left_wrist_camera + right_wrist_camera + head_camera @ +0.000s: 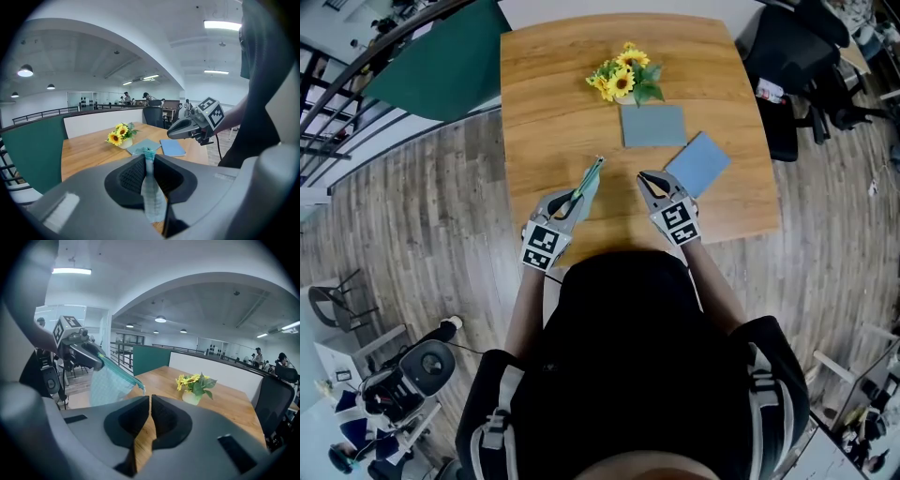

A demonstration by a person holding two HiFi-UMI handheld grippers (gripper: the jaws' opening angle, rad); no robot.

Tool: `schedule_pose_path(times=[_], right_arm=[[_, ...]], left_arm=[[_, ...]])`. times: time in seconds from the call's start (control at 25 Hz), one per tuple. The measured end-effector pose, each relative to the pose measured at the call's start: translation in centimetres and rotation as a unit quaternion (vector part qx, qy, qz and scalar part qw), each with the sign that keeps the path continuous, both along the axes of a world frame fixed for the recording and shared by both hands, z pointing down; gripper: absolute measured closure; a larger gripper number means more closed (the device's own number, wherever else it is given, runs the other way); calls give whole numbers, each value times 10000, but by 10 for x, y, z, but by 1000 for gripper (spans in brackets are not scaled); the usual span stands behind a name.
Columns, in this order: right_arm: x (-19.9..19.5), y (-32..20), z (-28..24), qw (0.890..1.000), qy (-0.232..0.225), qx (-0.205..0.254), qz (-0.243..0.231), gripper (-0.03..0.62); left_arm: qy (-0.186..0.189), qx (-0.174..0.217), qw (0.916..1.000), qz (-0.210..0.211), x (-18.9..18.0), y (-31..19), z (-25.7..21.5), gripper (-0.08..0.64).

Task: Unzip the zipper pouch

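The pouch [586,185] is a thin, pale teal bag held up in the air over the left part of the table's near edge. It touches nothing but the left gripper [578,195]. That gripper is clamped on the cloth at one end, and in its own view the bag [151,187] stands edge-on between the pressed jaws.

Seen from the right gripper view, the darker teal zipper [119,371] runs along the bag's top edge and looks closed. A small tab [142,389] sits at the end away from the clamp. It may be the pull, but it is too small to be sure.

The right gripper [647,178] hangs just beside the bag. Its jaws are together with nothing between them, only the table's wood showing past them.

The step in hand looks like taking the pull:
- The right jaws must part first, then close squarely on the tab and not on the cloth beside it.
- The left clamp should stay firm and keep the zipper line straight and taut, so the slider runs instead of bunching the soft fabric.
- The pull should go along the zipper, not across it.

Further up the table [553,84] lie two flat blue-grey mats [652,126], well apart from the bag. A bunch of yellow flowers [623,77] stands towards the far edge.
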State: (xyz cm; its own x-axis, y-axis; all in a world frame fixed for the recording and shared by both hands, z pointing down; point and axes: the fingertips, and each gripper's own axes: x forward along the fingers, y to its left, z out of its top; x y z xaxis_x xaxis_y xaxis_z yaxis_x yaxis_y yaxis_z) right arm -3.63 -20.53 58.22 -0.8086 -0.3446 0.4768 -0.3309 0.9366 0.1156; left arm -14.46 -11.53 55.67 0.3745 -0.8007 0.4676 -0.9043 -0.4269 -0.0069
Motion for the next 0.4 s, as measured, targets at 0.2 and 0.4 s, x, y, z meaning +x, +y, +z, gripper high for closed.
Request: schedule_pose_path(times=[0.2, 0.4], right_arm=[[7, -5, 4, 10000, 28, -36, -38, 577], [16, -11, 7, 10000, 18, -55, -26, 577]], left_arm=[[-24, -27, 10000, -76, 4, -5, 4, 512], [-28, -35, 10000, -62, 15, -13, 1, 512]])
